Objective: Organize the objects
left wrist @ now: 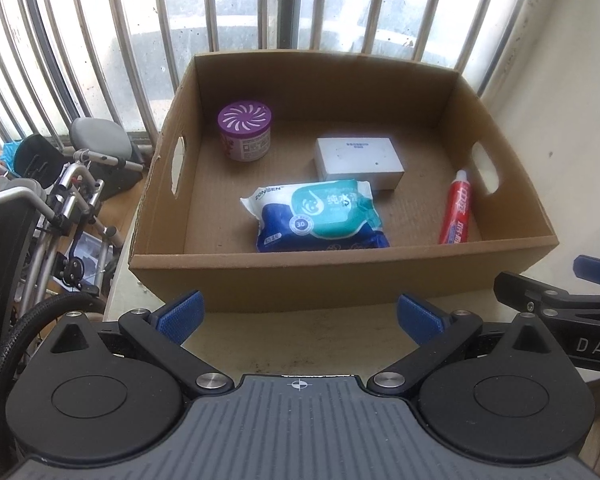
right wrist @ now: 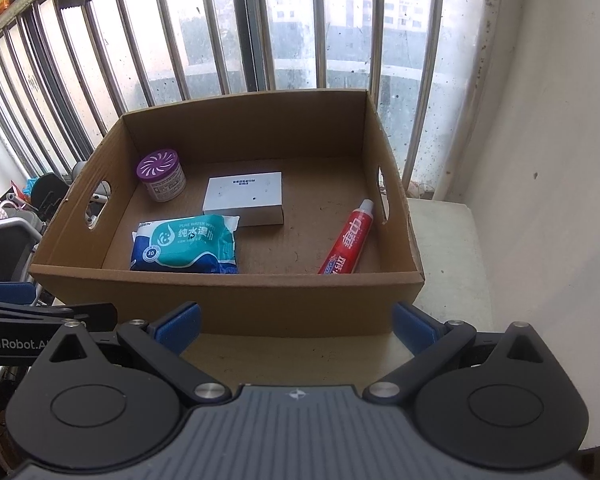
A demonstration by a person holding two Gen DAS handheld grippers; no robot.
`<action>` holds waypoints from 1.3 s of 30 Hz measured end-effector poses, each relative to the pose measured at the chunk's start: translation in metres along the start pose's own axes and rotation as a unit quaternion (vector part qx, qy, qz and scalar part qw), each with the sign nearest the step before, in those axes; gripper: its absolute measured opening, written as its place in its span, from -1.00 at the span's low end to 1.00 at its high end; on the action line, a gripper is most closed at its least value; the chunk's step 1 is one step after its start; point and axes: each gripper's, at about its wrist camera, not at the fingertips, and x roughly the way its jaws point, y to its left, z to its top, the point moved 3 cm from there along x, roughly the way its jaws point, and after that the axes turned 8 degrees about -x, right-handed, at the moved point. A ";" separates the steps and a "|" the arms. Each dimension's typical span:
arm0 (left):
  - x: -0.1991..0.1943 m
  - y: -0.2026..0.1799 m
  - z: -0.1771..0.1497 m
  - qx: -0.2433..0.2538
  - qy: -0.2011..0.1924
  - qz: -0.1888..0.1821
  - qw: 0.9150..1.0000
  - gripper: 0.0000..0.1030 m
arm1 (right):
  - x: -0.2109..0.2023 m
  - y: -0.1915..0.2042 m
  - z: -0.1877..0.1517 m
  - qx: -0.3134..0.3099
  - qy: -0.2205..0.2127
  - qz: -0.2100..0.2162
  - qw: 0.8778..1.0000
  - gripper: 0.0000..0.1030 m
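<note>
An open cardboard box [left wrist: 340, 276] [right wrist: 228, 300] stands on a pale table. In it lie a purple-lidded round jar [left wrist: 245, 131] [right wrist: 161, 176], a white box [left wrist: 359, 162] [right wrist: 244, 198], a blue and teal pack of wet wipes [left wrist: 318, 216] [right wrist: 186, 250] and a red toothpaste tube [left wrist: 456, 208] [right wrist: 350, 240]. My left gripper [left wrist: 300, 316] is open and empty, just short of the box's near wall. My right gripper [right wrist: 296, 328] is open and empty, also at the near wall. Each gripper shows at the edge of the other's view.
A barred window [left wrist: 260, 4] runs behind the box. A white wall [right wrist: 560, 160] is on the right. A folded wheelchair and clutter [left wrist: 52, 208] stand on the floor left of the table. The table edge [left wrist: 112, 292] is at the box's left.
</note>
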 end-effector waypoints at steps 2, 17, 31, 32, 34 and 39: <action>0.000 -0.001 0.000 0.001 0.000 0.001 1.000 1.00 | 0.001 0.000 0.000 -0.002 0.000 0.000 1.000 1.00; 0.004 -0.002 0.000 0.001 0.003 0.005 1.000 1.00 | 0.005 -0.002 0.000 -0.010 0.007 0.002 1.000 1.00; 0.015 0.005 0.000 -0.004 0.015 0.011 1.000 1.00 | 0.017 0.003 0.001 -0.023 0.016 0.003 1.000 1.00; 0.016 0.006 0.000 -0.004 0.017 0.011 1.000 1.00 | 0.018 0.004 0.002 -0.024 0.016 0.003 1.000 1.00; 0.018 0.006 -0.001 -0.003 0.018 0.012 1.000 1.00 | 0.019 0.005 0.002 -0.025 0.017 0.005 1.000 1.00; 0.019 0.007 -0.001 -0.003 0.020 0.014 1.000 1.00 | 0.020 0.007 0.003 -0.028 0.017 0.007 0.999 1.00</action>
